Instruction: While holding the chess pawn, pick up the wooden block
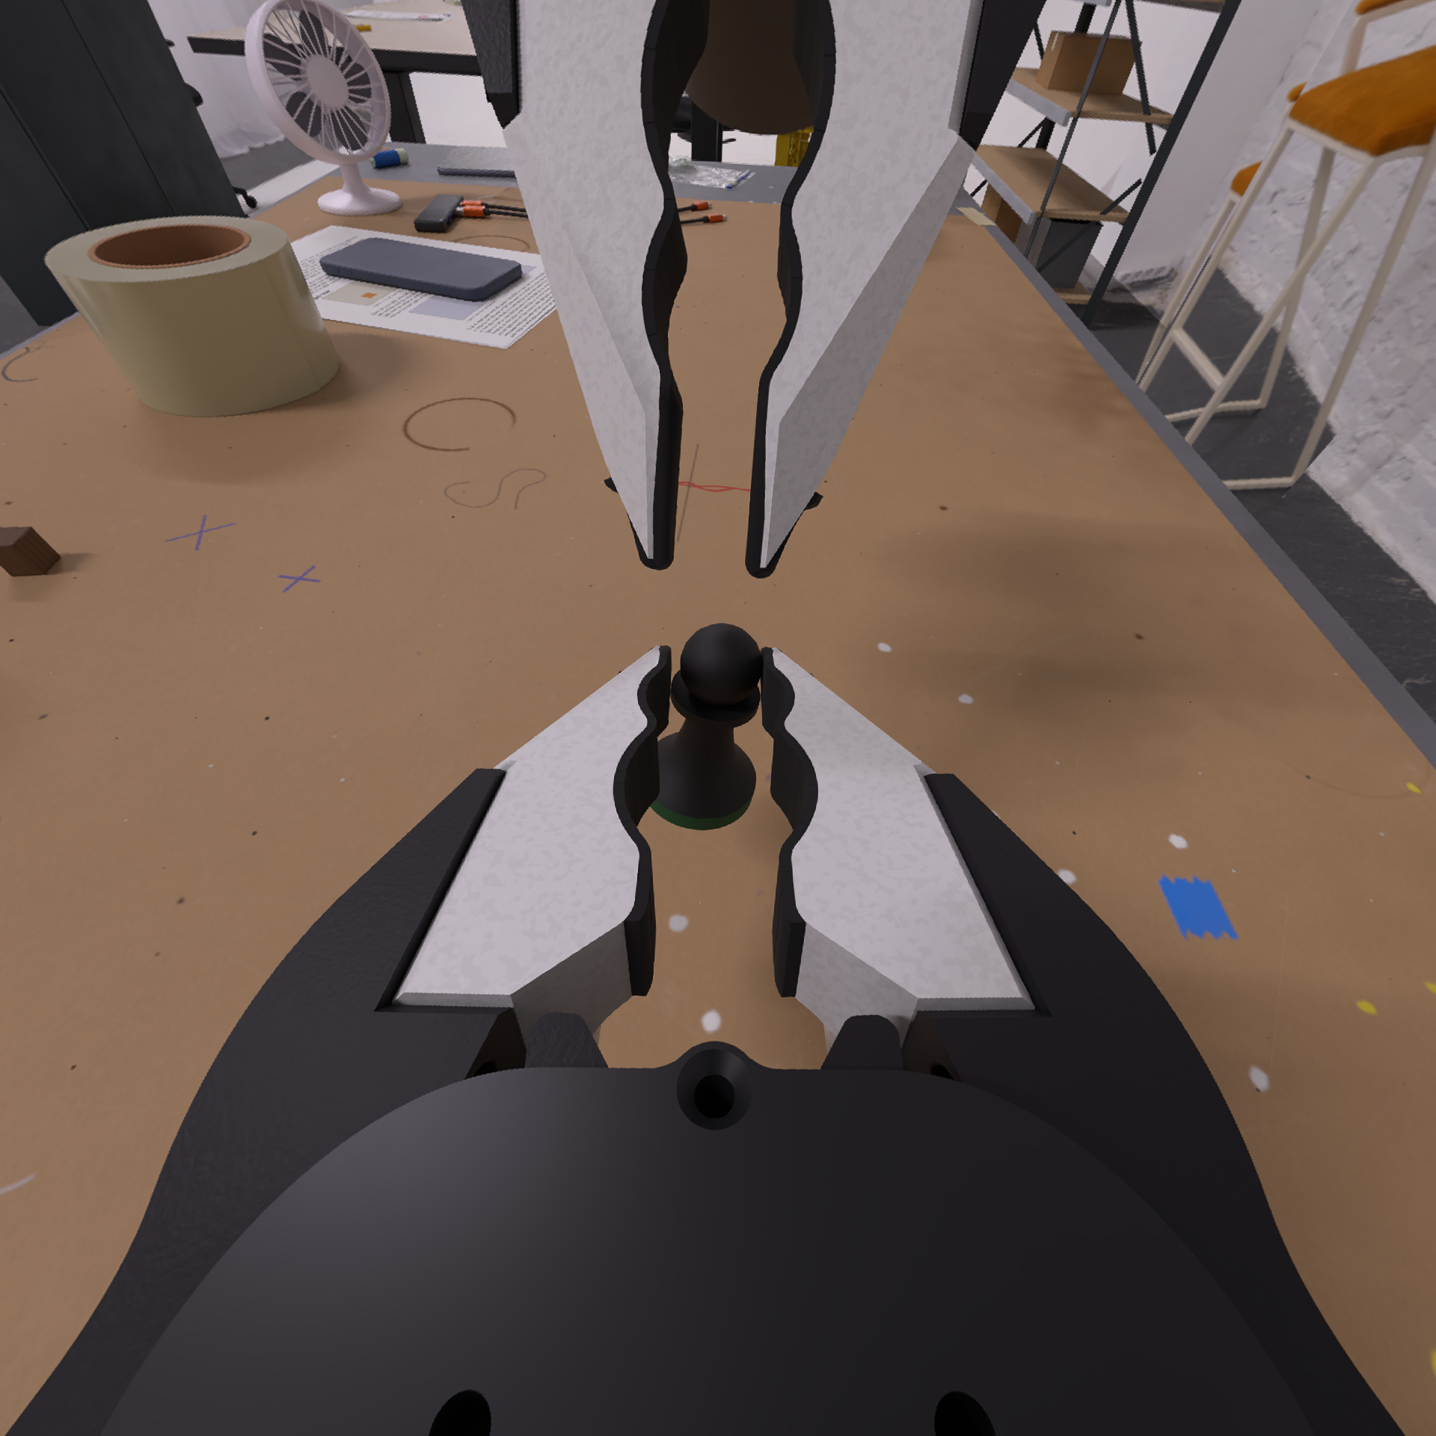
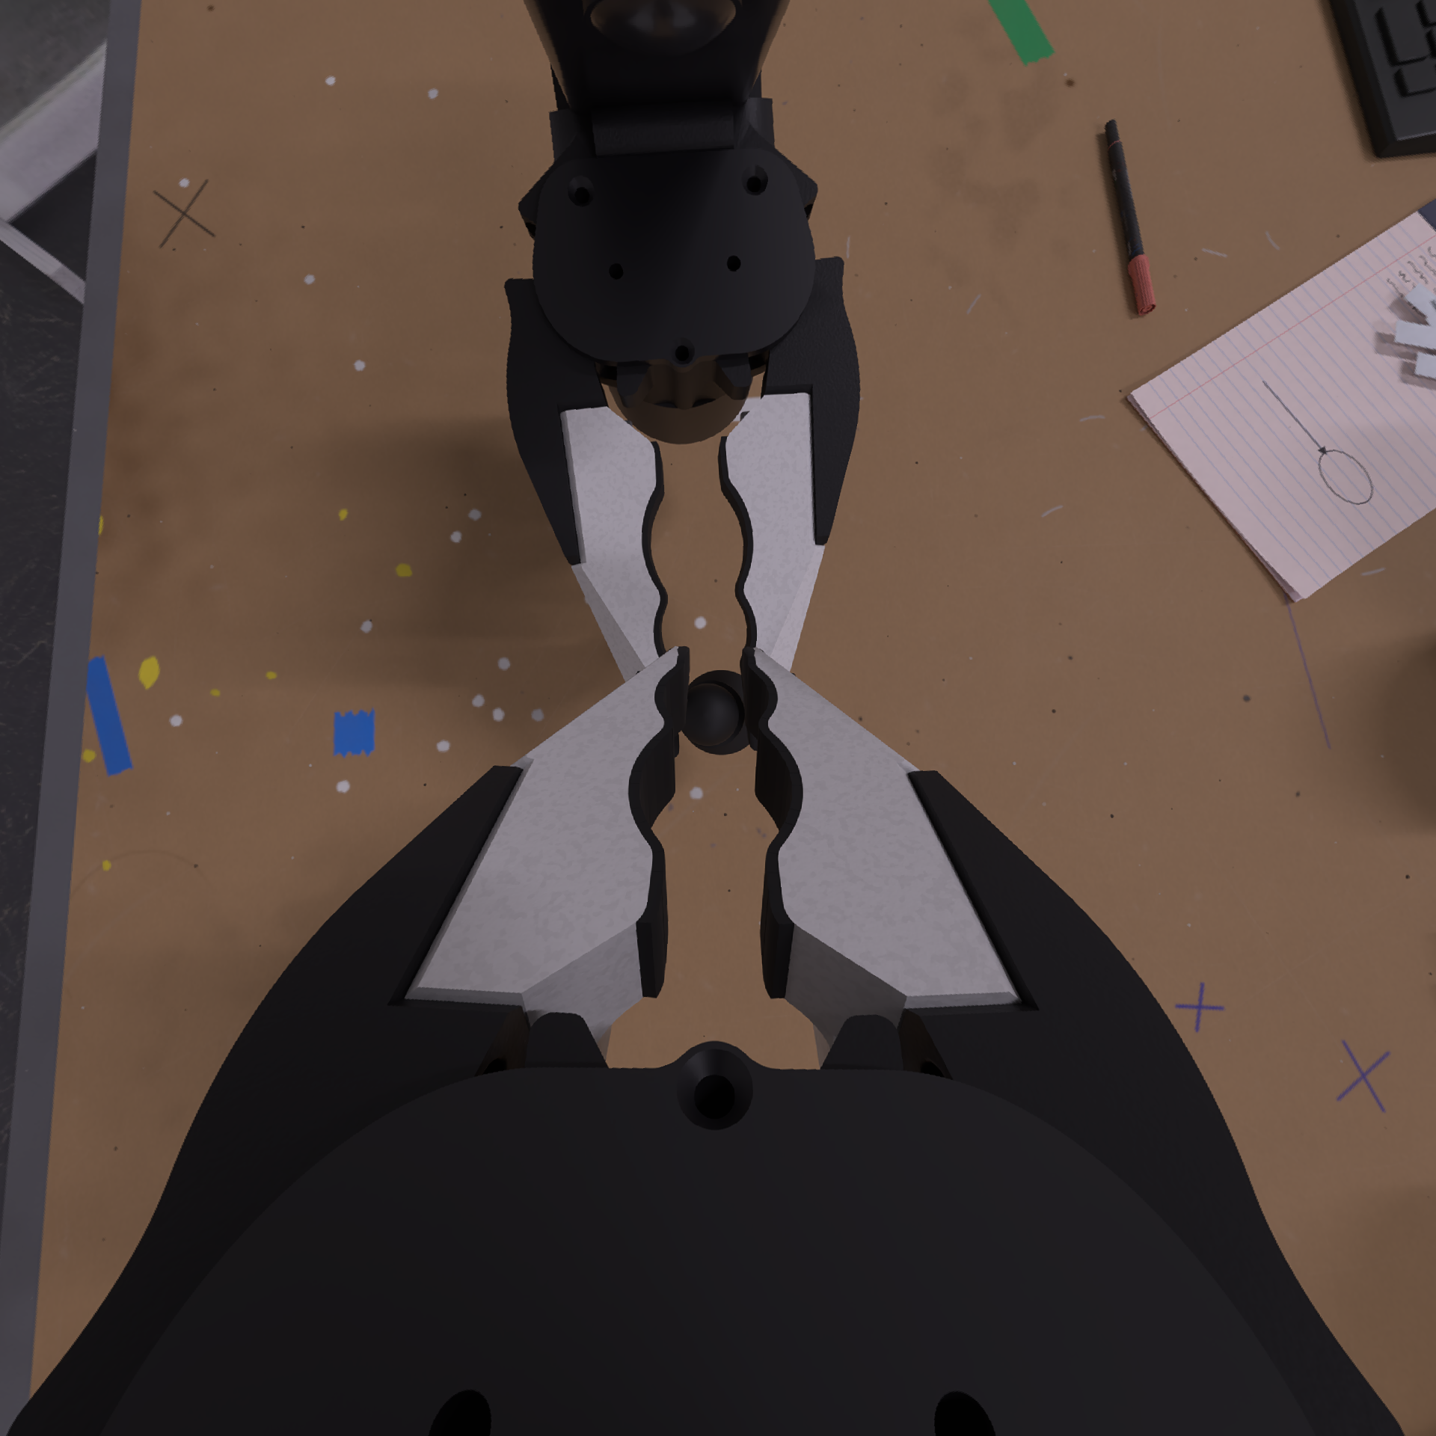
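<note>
The black chess pawn [image 1: 719, 668] with a green felt base is upright between my left gripper's [image 1: 716, 660] fingertips, which are shut on its head and neck. My right gripper [image 1: 709, 567] points down just above and beyond the pawn's head, with a narrow gap between its fingers and nothing in it. In the right wrist view, looking straight down, the pawn's round head [image 2: 715, 711] shows between my right gripper's [image 2: 715, 657] fingers, and the left gripper [image 2: 702, 633] comes in from the top. The dark wooden block [image 1: 27, 550] lies on the table at the far left edge of the left wrist view.
A tape roll [image 1: 194, 311], a white fan [image 1: 326, 101] and a dark phone on paper [image 1: 419, 268] stand at the back left. A pen [image 2: 1131, 217], a notepad [image 2: 1305, 435] and a keyboard [image 2: 1399, 70] lie to one side. The table edge [image 2: 85, 466] is close.
</note>
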Robot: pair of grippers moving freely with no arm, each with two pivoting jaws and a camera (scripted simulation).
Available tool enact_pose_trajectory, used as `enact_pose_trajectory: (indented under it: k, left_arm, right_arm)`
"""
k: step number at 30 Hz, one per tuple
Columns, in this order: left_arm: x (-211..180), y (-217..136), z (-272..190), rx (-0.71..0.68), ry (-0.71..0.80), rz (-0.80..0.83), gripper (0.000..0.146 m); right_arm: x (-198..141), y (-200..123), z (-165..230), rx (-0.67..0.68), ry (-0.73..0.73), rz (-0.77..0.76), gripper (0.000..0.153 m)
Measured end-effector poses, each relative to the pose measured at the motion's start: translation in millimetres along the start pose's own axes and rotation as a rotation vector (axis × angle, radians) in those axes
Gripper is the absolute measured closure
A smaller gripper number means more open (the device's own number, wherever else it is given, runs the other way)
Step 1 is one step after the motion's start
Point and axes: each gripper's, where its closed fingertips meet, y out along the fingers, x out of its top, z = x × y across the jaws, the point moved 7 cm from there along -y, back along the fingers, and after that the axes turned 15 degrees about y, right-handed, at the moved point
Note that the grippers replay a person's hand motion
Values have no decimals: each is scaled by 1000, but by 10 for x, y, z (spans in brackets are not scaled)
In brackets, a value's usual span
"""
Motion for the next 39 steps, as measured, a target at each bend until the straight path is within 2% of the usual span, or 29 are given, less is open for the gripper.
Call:
enact_pose_trajectory:
  k: [22, 26, 32, 35, 39]
  left_arm:
    - [9, -12, -5, -1, 2, -1, 123]
    - [-13, -38, 27, 4, -1, 5, 123]
    - [-32, -130, 118, 39, -30, -20, 123]
    - [-40, -160, 146, 55, -34, -22, 123]
    - [-48, -214, 183, 73, -36, -25, 123]
  right_arm:
    - [21, 15, 4, 8, -6, -9, 139]
    - [23, -43, -6, 29, 6, -70, 138]
    - [-40, -278, -77, 50, 60, -250, 136]
    - [-121, -446, -174, 1, 91, -323, 136]
    - [-290, -672, -463, -173, 155, -393, 136]
